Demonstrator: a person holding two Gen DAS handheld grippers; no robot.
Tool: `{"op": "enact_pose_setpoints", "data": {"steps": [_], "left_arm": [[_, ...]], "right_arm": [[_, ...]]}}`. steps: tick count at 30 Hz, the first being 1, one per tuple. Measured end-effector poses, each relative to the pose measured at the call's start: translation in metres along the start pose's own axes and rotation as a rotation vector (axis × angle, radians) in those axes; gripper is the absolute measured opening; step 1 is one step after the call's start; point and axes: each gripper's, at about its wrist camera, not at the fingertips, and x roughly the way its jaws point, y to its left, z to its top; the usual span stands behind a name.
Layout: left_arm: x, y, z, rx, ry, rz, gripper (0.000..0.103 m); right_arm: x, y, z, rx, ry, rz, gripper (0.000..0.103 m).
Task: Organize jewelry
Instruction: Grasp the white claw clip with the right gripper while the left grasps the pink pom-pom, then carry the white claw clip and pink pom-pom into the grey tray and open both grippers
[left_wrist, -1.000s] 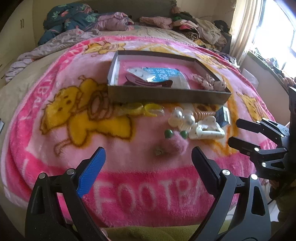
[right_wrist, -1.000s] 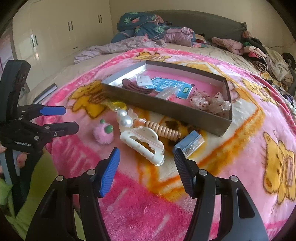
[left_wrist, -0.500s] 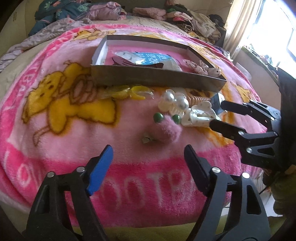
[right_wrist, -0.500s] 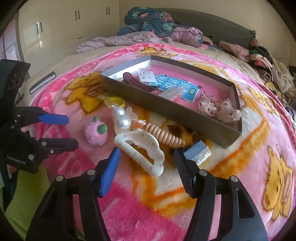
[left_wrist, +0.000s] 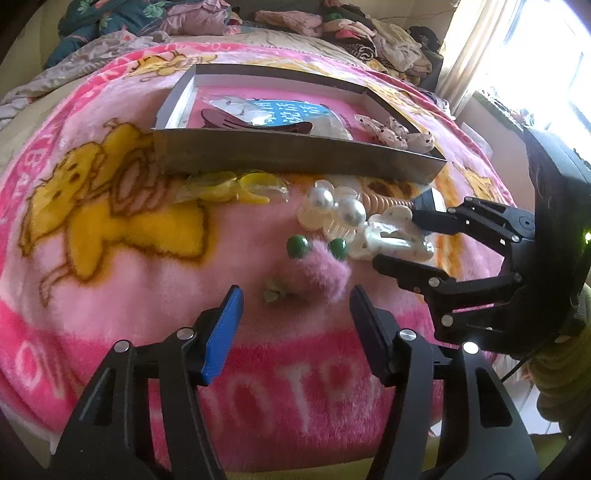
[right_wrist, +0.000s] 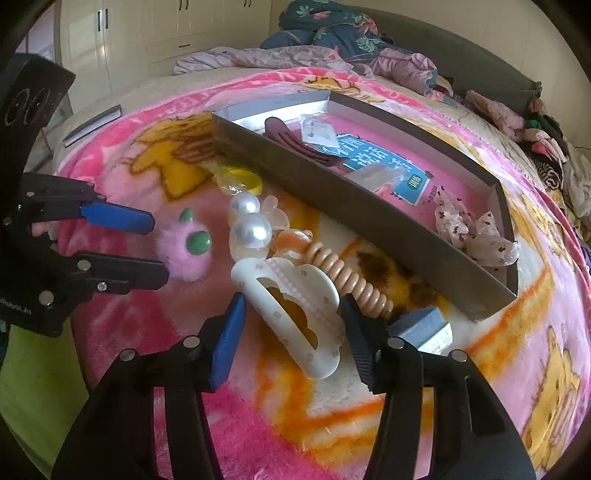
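Both hand-held grippers narrower, nearer

Right gripper fingers closing around white claw clip, blanket beneath.

Small blue box – half hidden – behind right tongs.

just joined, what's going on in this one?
A person with two handheld grippers is sorting hair accessories on a pink blanket into a shallow box. The right gripper is closing around the white claw clip; the left gripper is closing toward the pink pom-pom. Neither grips yet. A dark clip already lies in the box.
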Motion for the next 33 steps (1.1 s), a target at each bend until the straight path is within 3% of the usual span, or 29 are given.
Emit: {"op": "enact_pose_setpoints", "data": {"steps": [5, 9, 13, 33], "left_arm": [[0.009, -0.003, 0.006, 0.007, 0.010, -0.033, 0.051], [0.016, -0.006, 0.009, 0.018, 0.023, -0.038, 0.039], [0.018, -0.004, 0.010, 0.010, 0.024, -0.041, 0.034], [-0.032, 0.022, 0.015, -0.063, -0.106, 0.009, 0.033]], "right_arm": [[-0.005, -0.008, -0.002, 0.029, -0.014, 0.018, 0.040], [-0.012, -0.013, -0.003, 0.051, -0.026, 0.033, 0.035], [-0.017, -0.015, -0.004, 0.070, -0.038, 0.045, 0.035], [-0.048, -0.015, 0.000, 0.150, -0.115, 0.063, 0.035]]}}
